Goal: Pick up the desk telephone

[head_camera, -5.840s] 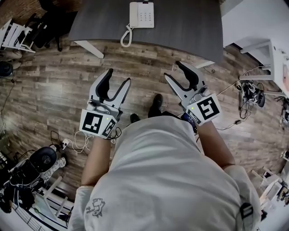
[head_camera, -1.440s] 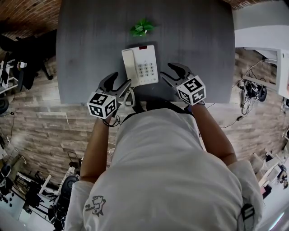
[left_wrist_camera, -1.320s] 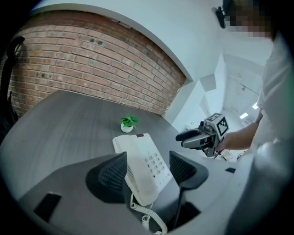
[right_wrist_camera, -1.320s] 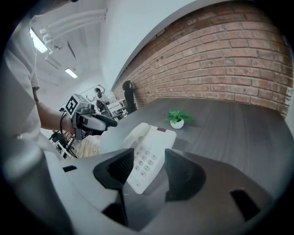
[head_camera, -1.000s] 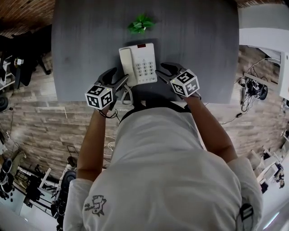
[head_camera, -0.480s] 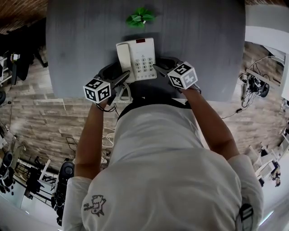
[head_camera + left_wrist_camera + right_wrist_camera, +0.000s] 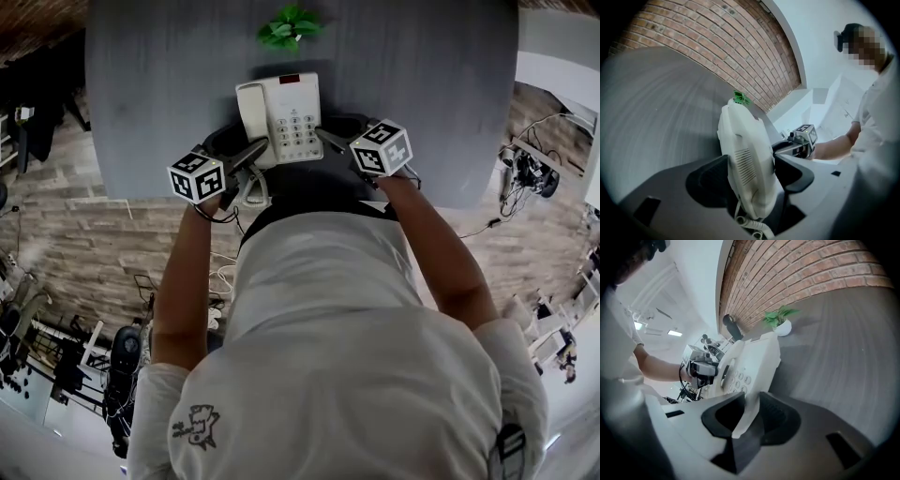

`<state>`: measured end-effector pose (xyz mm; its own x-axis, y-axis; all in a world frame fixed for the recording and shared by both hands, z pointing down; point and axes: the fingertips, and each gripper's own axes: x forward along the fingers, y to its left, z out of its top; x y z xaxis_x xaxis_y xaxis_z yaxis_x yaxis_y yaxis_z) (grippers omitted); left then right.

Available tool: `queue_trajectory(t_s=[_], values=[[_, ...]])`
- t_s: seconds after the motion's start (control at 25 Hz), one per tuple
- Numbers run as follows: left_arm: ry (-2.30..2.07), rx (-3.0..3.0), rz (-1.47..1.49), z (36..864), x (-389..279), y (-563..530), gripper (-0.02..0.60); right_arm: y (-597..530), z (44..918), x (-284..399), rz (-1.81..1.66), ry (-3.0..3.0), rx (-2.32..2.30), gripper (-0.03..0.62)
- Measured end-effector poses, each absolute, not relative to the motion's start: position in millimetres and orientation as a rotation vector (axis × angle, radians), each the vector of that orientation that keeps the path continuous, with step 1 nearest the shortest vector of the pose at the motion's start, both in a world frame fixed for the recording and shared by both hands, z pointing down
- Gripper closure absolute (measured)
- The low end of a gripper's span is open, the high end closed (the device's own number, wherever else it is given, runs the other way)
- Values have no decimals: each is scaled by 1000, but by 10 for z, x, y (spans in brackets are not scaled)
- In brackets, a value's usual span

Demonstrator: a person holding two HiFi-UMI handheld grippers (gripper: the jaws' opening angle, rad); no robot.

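Note:
The white desk telephone (image 7: 279, 112) lies on the grey desk (image 7: 422, 84), keypad up and handset on its left. My left gripper (image 7: 236, 150) reaches in from the phone's left. In the left gripper view its jaws press on the handset side of the telephone (image 7: 745, 140), and the coiled cord (image 7: 750, 224) hangs below. My right gripper (image 7: 330, 131) comes in from the right. Its jaws have just been closing, and in the right gripper view they pinch the thin right edge of the telephone (image 7: 754, 362).
A small green plant (image 7: 289, 25) in a white pot stands just beyond the phone. The desk's near edge runs under my hands. Wooden floor lies below, with cables and gear at the right (image 7: 525, 169) and dark chairs at the left (image 7: 28, 122).
Both grippers have sunk and slid further along the phone's two sides. The right jaws have narrowed onto its edge. The phone lies where it did.

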<state>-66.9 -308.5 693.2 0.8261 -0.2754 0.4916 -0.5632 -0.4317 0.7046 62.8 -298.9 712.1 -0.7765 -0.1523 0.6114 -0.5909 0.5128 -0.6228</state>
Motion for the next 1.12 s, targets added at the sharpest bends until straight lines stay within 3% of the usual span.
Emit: queue_trajectory(t_s=[1.12], values=[[-547, 1963, 315, 6941, -659, -3102, 278, -2989, 7088, 618, 1410, -2288, 671, 520]])
